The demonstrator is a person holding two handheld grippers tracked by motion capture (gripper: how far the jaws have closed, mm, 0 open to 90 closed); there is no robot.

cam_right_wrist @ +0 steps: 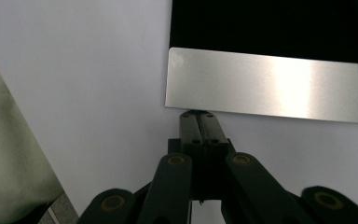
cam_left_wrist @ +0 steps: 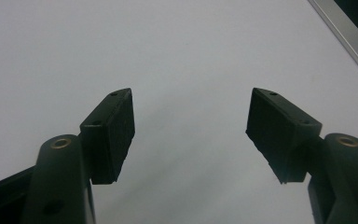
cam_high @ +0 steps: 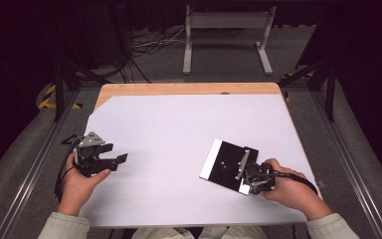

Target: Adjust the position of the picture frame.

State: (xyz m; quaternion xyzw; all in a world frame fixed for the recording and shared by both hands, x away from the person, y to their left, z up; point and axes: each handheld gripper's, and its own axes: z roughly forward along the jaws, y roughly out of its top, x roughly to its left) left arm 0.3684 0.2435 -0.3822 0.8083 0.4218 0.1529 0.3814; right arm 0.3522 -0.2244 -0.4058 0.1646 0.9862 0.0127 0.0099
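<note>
The flat black rectangular plate with brushed silver end strips (cam_high: 227, 163) lies on the white-covered counter (cam_high: 179, 129). The right tongs (cam_right_wrist: 198, 114), pressed together, touch its near silver edge. The left tongs (cam_left_wrist: 191, 128) are spread and empty. The step seems to be pushing the plate; the next move needs steady, level pressure.

The plate (cam_high: 227, 165) lies right of centre on the table (cam_high: 179, 129) (right tool (cam_high: 248, 174) touching its near edge).

brushed metal plate (cam_right_wrist: 270, 84) on matt white table (cam_high: 169, 129).
</note>
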